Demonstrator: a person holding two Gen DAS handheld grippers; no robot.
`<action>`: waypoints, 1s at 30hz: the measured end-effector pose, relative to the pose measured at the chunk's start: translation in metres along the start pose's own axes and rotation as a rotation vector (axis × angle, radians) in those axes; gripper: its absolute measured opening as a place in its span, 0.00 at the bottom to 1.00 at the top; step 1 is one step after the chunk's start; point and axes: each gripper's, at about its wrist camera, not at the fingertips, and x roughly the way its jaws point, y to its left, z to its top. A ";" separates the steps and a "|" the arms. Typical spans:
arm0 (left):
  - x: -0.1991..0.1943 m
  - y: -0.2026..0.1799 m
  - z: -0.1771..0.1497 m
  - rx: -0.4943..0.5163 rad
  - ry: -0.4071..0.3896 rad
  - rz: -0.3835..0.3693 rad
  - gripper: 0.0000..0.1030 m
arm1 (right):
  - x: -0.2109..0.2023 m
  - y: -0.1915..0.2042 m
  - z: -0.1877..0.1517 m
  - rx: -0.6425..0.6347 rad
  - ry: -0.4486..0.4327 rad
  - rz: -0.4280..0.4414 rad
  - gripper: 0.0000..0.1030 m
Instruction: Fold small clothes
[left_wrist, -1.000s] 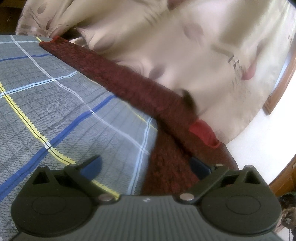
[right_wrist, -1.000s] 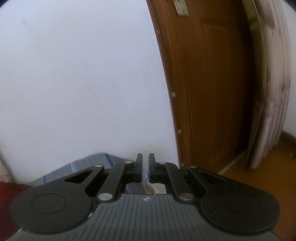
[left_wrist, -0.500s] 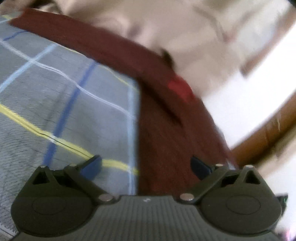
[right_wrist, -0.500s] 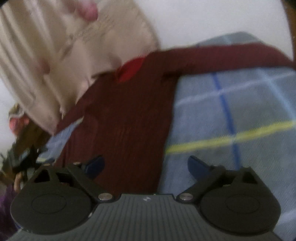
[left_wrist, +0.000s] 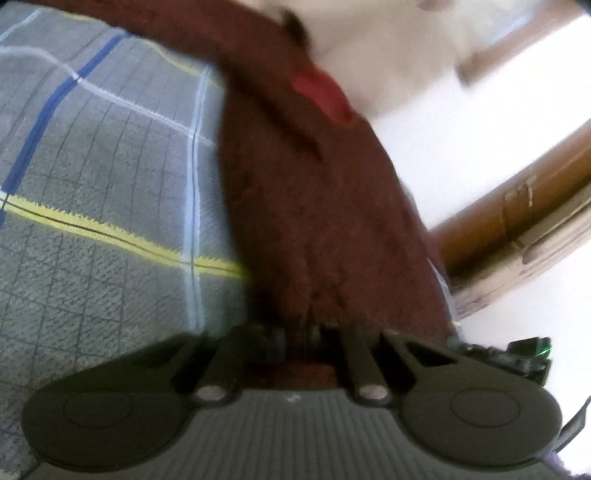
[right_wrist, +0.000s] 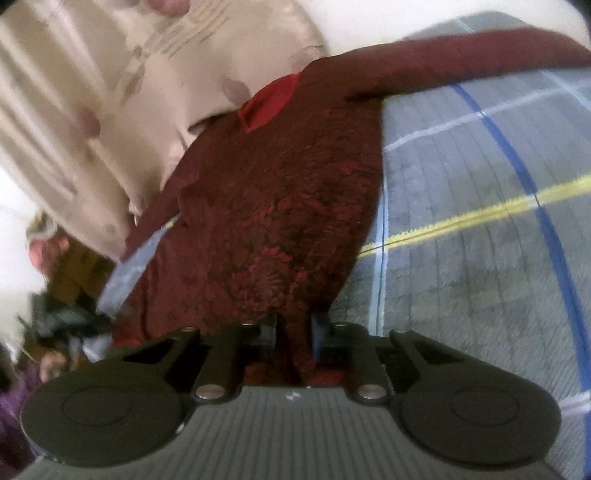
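A dark red knitted sweater (left_wrist: 314, 192) with a brighter red collar (left_wrist: 321, 94) lies spread on a grey plaid blanket (left_wrist: 103, 177). My left gripper (left_wrist: 295, 338) is shut on the sweater's near hem. In the right wrist view the same sweater (right_wrist: 273, 206) lies with one sleeve (right_wrist: 461, 62) stretched to the far right and its collar (right_wrist: 269, 101) far from me. My right gripper (right_wrist: 293, 332) is shut on a pinch of the hem, the fabric bunched between its fingers.
A beige patterned curtain (right_wrist: 85, 96) hangs behind the sweater. A white wall (left_wrist: 461, 129) and a wooden door frame (left_wrist: 517, 214) stand to the right of the bed. Cluttered items (right_wrist: 62, 295) lie low at the left, off the blanket's edge.
Both grippers were open half a second ago and have closed on the sweater's hem. The right gripper swung from facing the wall and door down to the sweater.
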 end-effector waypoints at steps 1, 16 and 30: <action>-0.003 -0.002 -0.001 0.006 -0.013 0.004 0.07 | -0.003 -0.002 -0.001 0.016 -0.010 0.012 0.20; -0.068 -0.016 -0.043 0.039 -0.033 0.049 0.09 | -0.064 0.018 -0.035 0.180 -0.062 0.154 0.19; -0.080 -0.085 -0.009 0.137 -0.475 0.056 0.98 | -0.125 -0.051 0.013 0.289 -0.350 0.044 0.66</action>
